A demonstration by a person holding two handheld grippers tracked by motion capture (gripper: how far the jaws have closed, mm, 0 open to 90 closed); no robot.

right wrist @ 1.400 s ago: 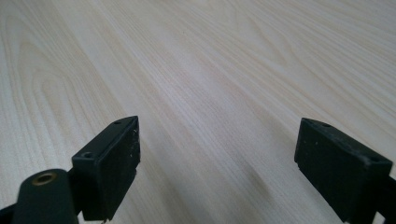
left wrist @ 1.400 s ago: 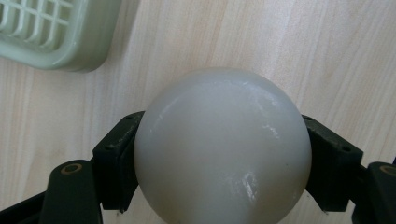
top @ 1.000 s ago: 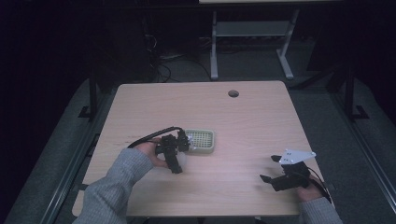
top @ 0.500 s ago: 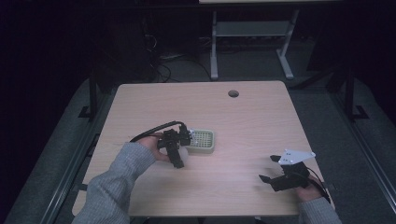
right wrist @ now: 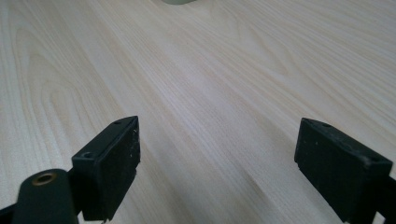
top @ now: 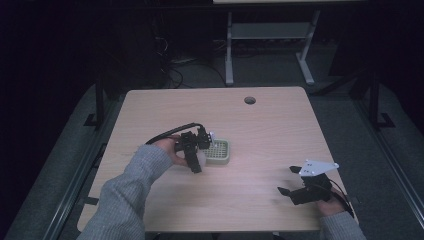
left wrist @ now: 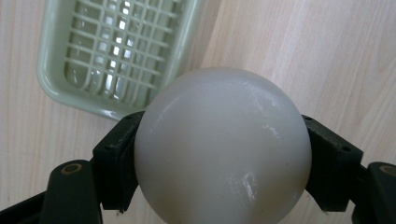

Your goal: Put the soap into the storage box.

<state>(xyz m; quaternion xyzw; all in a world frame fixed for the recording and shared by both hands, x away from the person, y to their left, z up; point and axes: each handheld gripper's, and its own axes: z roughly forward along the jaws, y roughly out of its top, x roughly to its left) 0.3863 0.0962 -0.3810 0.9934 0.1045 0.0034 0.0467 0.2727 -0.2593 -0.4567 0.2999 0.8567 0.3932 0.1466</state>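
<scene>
Jaws of our left gripper [left wrist: 223,182] are clamped on either side of one white ball [left wrist: 223,149], which we see pressed between the two black pads and held just above the table [top: 280,130]. Being round, the ball has no long axis and points no particular way; its surface is glossy with a few faint scuffs.

We count one pale green tray [left wrist: 116,51], a shallow rectangular dish with a gridded, slotted floor. From the left gripper view it lies past the ball, its near rim partly covered by the ball, and the part of its floor that we see holds nothing. From the high view the tray [top: 220,152] sits left of the table's centre, with the left gripper [top: 197,157] and the ball [top: 201,160] at its near left edge; we cannot tell whether the ball touches the rim.

Our right gripper [top: 290,182] rests low near the table's near right corner, well apart from the tray. Its jaws stand wide apart over bare wood, holding nothing.

We count two grippers, one ball, one tray.
</scene>
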